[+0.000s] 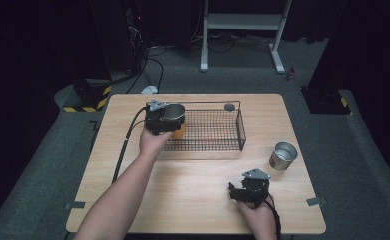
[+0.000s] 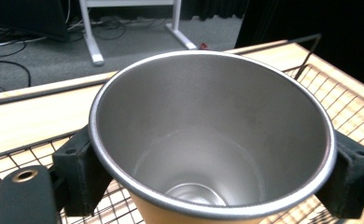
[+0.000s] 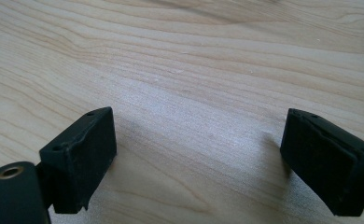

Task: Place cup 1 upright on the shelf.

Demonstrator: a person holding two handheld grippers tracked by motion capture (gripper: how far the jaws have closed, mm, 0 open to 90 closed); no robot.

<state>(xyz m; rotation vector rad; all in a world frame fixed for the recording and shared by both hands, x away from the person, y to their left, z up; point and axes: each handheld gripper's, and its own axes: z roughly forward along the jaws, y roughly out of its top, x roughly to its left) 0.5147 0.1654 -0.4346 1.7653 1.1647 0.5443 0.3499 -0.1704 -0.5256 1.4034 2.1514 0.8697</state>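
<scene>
Left claw [image 1: 170,121]: I hold it at the near left corner of the wire basket, with my hand under its body and its cable trailing back along my forearm.
Left claw state: clamped on the steel cup; in the left gripper view my two black pads [image 2: 77,170] press the cup wall from both sides just below the rim.
Steel cup [image 2: 213,140]: upright, mouth open toward the camera, inside bare metal, outer wall orange-tan below the rim. In the high view it sits at the basket's left end [image 1: 174,113]; I cannot tell whether its base touches the mesh.
Wire basket [image 1: 218,135]: black, rectangular, shallow, standing on the far half of the surface. A small dark round object [image 1: 229,106] lies at its far rim.
Right claw [image 1: 238,192]: I rest it low on the near right part of the surface, well apart from the basket.
Right claw state: jaws spread wide with nothing between them; the right gripper view shows bare wood grain between the two pads [image 3: 80,156].
Second steel cup [image 1: 283,155]: upright on the surface, right of the basket and beyond my right claw, touched by neither claw.
Surface [image 1: 193,195]: light wood, rectangular, on a grey carpeted floor.
</scene>
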